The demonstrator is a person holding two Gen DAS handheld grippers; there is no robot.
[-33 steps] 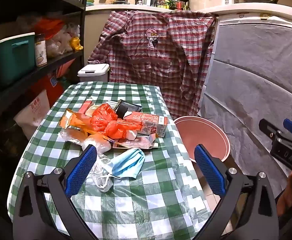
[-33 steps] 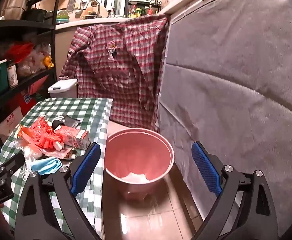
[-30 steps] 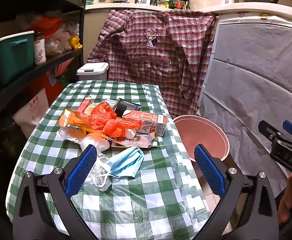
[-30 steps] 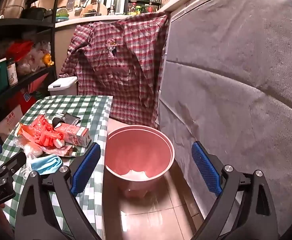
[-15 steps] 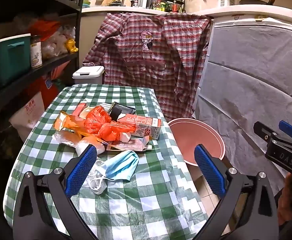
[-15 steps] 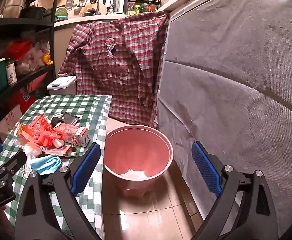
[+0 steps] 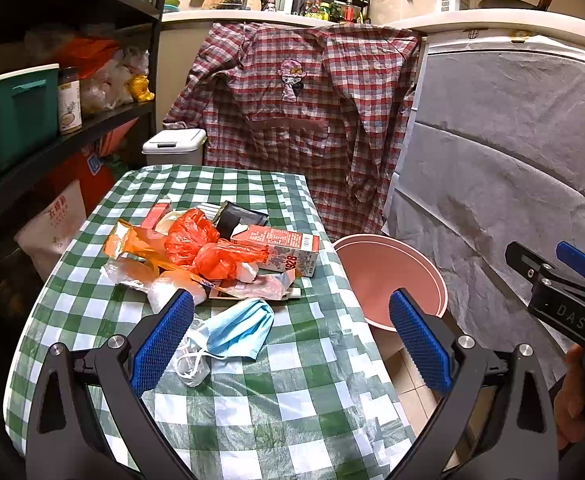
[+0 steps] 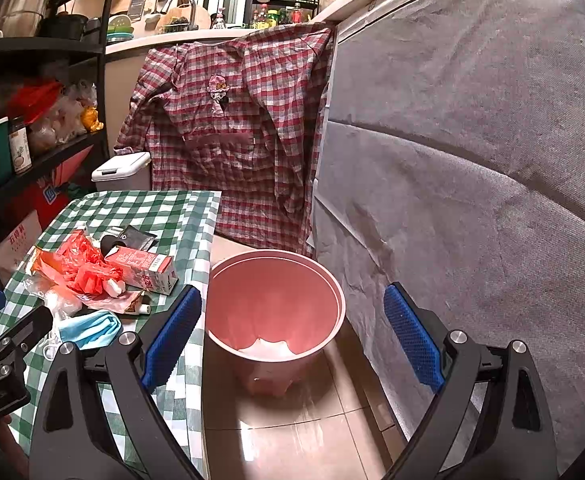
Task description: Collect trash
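Both grippers, left gripper [image 7: 290,334] and right gripper [image 8: 292,330], have backed off slightly (jaws wide open, empty), trash pile [image 7: 208,256] mid-frame seemingly untouched.

Left tool [image 7: 290,336] and right tool [image 8: 292,330], both wide apart, empty.
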